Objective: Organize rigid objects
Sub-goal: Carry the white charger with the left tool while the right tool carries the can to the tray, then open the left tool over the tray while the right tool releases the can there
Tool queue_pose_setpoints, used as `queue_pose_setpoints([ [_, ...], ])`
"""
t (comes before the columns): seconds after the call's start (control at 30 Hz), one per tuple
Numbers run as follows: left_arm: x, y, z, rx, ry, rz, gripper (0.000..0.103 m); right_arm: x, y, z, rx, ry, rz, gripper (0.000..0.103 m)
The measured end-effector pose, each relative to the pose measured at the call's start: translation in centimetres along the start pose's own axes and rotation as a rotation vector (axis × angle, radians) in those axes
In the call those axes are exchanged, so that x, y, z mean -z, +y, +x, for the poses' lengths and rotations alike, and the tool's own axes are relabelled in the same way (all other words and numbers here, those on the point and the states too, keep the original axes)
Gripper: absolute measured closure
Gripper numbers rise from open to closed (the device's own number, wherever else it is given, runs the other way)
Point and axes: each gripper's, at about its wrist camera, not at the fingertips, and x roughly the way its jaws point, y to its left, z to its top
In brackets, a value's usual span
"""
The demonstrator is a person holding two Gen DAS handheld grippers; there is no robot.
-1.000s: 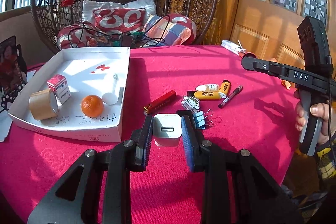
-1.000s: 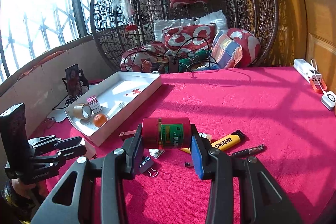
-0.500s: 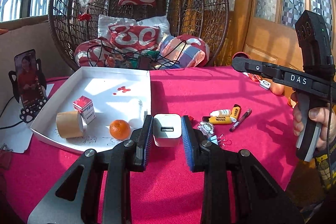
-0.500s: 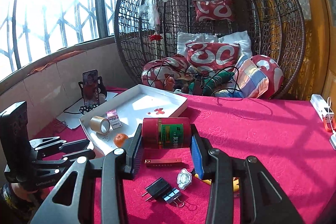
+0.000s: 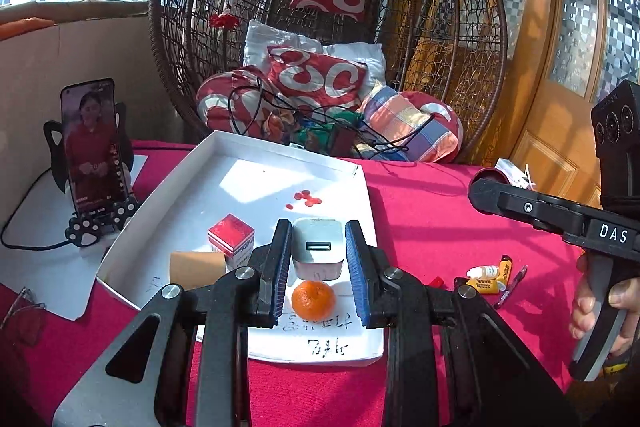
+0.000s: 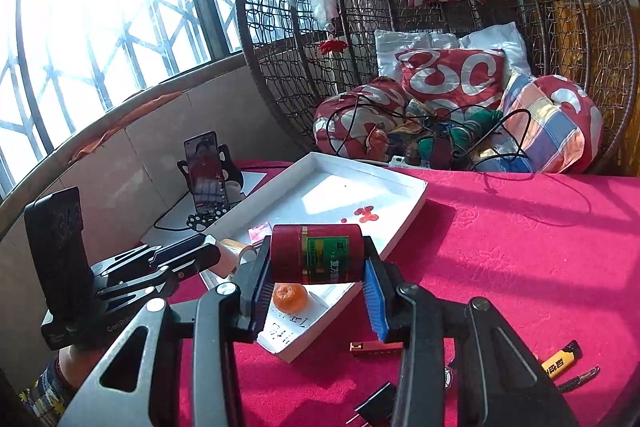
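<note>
White tray (image 5: 362, 187) held orange (image 5: 313, 299), tape roll (image 5: 196, 269), small red box (image 5: 231, 239). Left gripper (image 5: 318, 259) clamped white charger (image 5: 318, 249); right gripper (image 6: 316, 287) clamped red canister (image 6: 317, 254), both over tray's near edge.

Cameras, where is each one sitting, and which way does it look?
Left wrist: sits on the left gripper, which grips a white charger, looking over the white tray; a hand shows.
Right wrist: sits on the right gripper, which grips a red can, facing the tray from its right.
Both see the orange, tray and phone.
</note>
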Motion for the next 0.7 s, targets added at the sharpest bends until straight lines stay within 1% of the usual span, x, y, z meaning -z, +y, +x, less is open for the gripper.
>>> queue_pose_setpoints([
  [0.17,-1.7,1.9,2.7,0.000,0.016,-0.047,0.077,0.3,0.2,4.3,-0.037,0.078,0.080,0.063],
  [0.27,-2.5,3.4,4.4,-0.007,0.042,-0.100,0.077,0.7,0.3,6.3,-0.034,0.115,0.104,0.063],
  [0.37,-2.5,4.5,5.7,-0.026,0.067,-0.141,0.077,0.9,0.4,7.8,-0.021,0.124,0.110,0.063],
  [0.47,-2.1,5.4,6.7,-0.024,0.091,-0.186,0.077,0.9,0.3,9.2,-0.012,0.135,0.125,0.063],
  [0.53,-1.8,5.8,7.0,-0.023,0.098,-0.204,0.077,1.0,0.4,9.9,-0.008,0.144,0.127,0.063],
  [0.63,-1.7,6.0,7.2,-0.047,0.092,-0.220,0.077,1.2,0.5,10.3,-0.005,0.144,0.118,0.063],
  [0.67,-1.7,6.1,7.1,-0.063,0.083,-0.229,0.073,1.3,0.5,10.3,-0.012,0.144,0.118,0.063],
  [0.7,-1.8,6.2,6.9,-0.079,0.076,-0.238,0.059,1.4,0.6,10.4,-0.016,0.145,0.118,0.062],
])
